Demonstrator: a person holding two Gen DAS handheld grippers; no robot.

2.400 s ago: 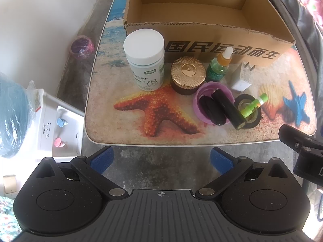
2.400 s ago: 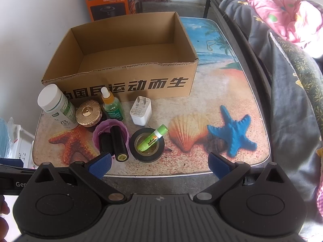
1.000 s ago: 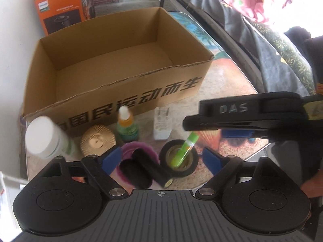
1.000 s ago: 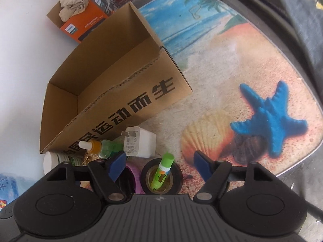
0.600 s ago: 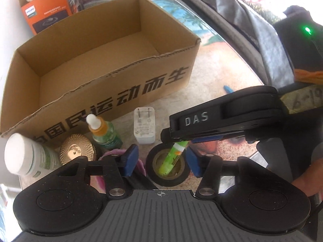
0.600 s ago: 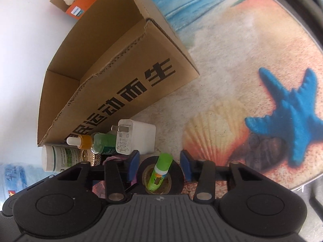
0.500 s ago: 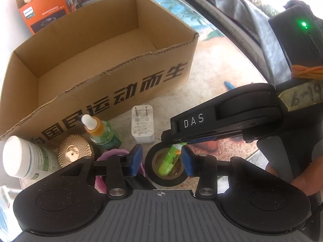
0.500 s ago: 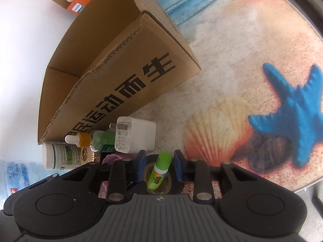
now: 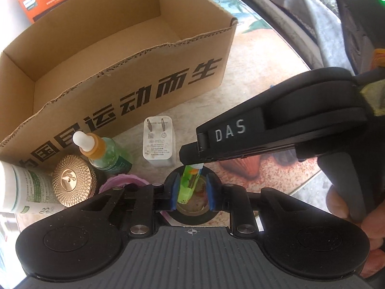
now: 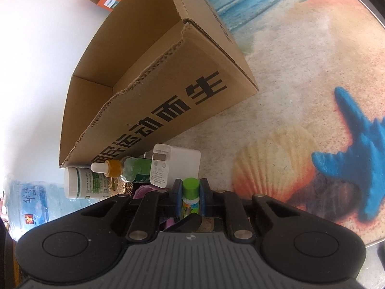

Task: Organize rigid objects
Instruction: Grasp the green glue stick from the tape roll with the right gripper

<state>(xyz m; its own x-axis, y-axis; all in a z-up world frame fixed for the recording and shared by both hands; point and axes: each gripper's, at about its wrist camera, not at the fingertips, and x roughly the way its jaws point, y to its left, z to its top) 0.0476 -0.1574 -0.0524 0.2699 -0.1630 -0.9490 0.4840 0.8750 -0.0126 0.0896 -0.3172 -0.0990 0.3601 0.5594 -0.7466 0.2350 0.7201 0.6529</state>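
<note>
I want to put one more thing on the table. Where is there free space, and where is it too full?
Free: the mat right of the cardboard box, around the printed shell and blue starfish, and the box's bare inside. Crowded: the strip in front of the box, where white bottle, gold lid, dropper bottle, charger and tape roll sit close together.

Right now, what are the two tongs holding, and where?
The right tongs pinch the green glue stick just below its cap. The left tongs clamp the black tape roll's wall.
</note>
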